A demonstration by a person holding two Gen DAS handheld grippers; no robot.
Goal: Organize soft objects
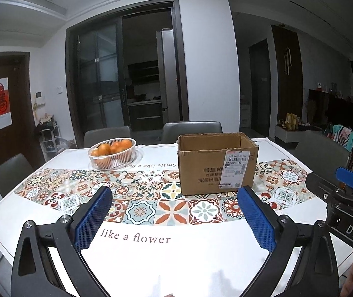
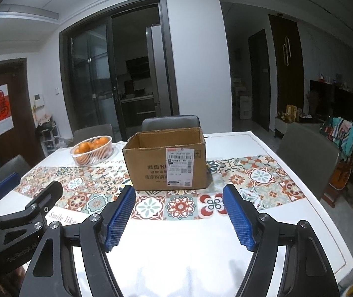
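Observation:
An open brown cardboard box [image 1: 216, 163] [image 2: 166, 165] with a white shipping label stands on the patterned runner at mid-table. Only the far wall of its inside shows. My left gripper [image 1: 174, 193] hovers low over the near part of the table, short of the box. It is open wide, with only tablecloth between its blue pads [image 1: 95, 220]. My right gripper [image 2: 179, 189] sits beside it to the right, also open and holding nothing. Each gripper shows at the edge of the other's view: the right gripper [image 1: 329, 177] and the left gripper [image 2: 35, 180].
A white basket of oranges [image 1: 113, 153] [image 2: 92, 149] stands at the back left of the table [image 1: 201, 259]. Grey chairs [image 1: 191, 128] [image 2: 307, 153] ring the far and side edges. The table's right edge [image 2: 337, 235] drops to the floor.

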